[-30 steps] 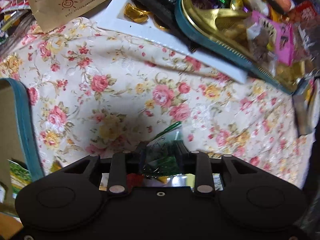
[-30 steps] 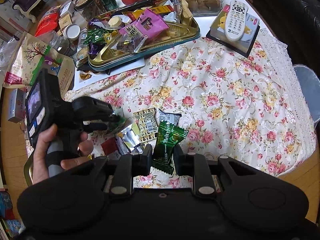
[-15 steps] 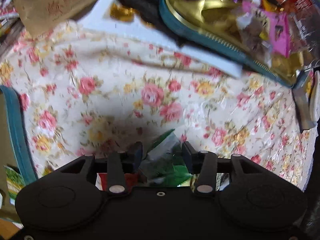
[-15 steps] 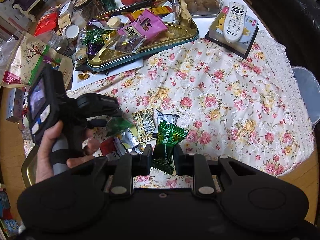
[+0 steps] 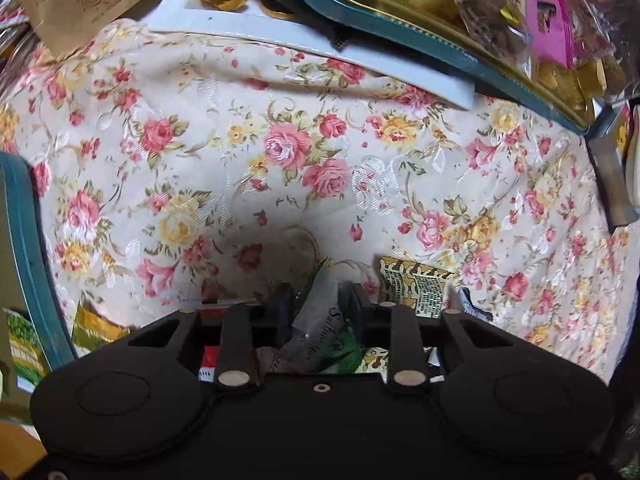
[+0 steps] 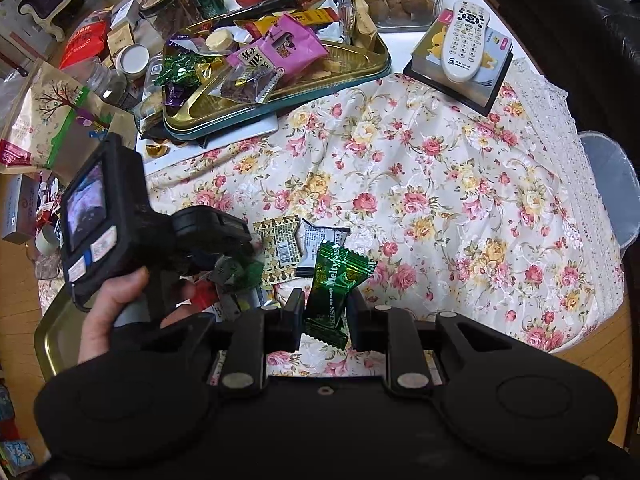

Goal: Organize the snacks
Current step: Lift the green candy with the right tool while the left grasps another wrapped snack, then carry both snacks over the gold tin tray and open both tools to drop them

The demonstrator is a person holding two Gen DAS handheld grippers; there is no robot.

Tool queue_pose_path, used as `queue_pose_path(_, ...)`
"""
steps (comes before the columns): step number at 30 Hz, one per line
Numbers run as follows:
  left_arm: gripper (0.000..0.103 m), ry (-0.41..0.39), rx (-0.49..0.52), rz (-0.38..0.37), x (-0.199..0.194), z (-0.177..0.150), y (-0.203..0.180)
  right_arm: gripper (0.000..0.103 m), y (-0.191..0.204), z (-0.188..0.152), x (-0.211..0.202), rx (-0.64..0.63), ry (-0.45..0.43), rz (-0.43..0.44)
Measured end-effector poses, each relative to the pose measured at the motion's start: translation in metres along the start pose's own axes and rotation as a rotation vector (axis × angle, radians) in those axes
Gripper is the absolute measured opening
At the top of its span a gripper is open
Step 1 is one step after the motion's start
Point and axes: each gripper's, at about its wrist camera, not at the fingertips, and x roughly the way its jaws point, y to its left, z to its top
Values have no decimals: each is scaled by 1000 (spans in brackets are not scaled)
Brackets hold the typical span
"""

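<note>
My right gripper point(image 6: 324, 312) is shut on a green Meltykiss candy packet point(image 6: 334, 280), held just above the floral cloth point(image 6: 440, 184). A person's hand holds my left gripper point(image 6: 240, 264), which points down over a small pile of loose packets. Its jaws are closing on a grey-green snack packet point(image 5: 320, 320) that fills the gap between the fingers of the left gripper point(image 5: 320, 304). A gold patterned packet point(image 6: 280, 248) and a black-and-white one point(image 6: 320, 240) lie just beyond.
A gold tray with a teal rim point(image 6: 280, 98), heaped with snacks, sits at the far side on a white board. A second gold tray point(image 6: 52, 340) lies at the near left. Remote point(image 6: 466, 46), apples, jars and bags crowd the back. The cloth ends at the table's right edge.
The left gripper has shifted toward the loose packets and sunk a little. Its jaws spread wide around the grey-green packet, then came back in on it. The right gripper has kept still.
</note>
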Motion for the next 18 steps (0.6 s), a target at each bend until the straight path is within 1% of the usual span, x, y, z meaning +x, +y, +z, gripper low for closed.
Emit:
queue_pose_path(1,32,-5,-3,-4,-4,-1,1,23,1,0,0,-1,-2,-2)
queue_pose_path(7,32,-56,37,4,-33,-12,-1,23,7,0,7,-17,1,-27)
queue_pose_path(10,32,-80,57,-27,-58,-13,11,23,8,1,9,-21,-3,-36)
queue_pose_path(12,32,-93,58,-51,-68,-2,21,23,8,1,8,-20,-8,-32)
queue_pose_path(14,32,-120,56,-68,-84,-2,32,23,9,3,9,-21,-11,-29)
queue_pose_path(18,32,-174,59,-48,-108,-5,47,23,15,4,13,-26,-6,-37)
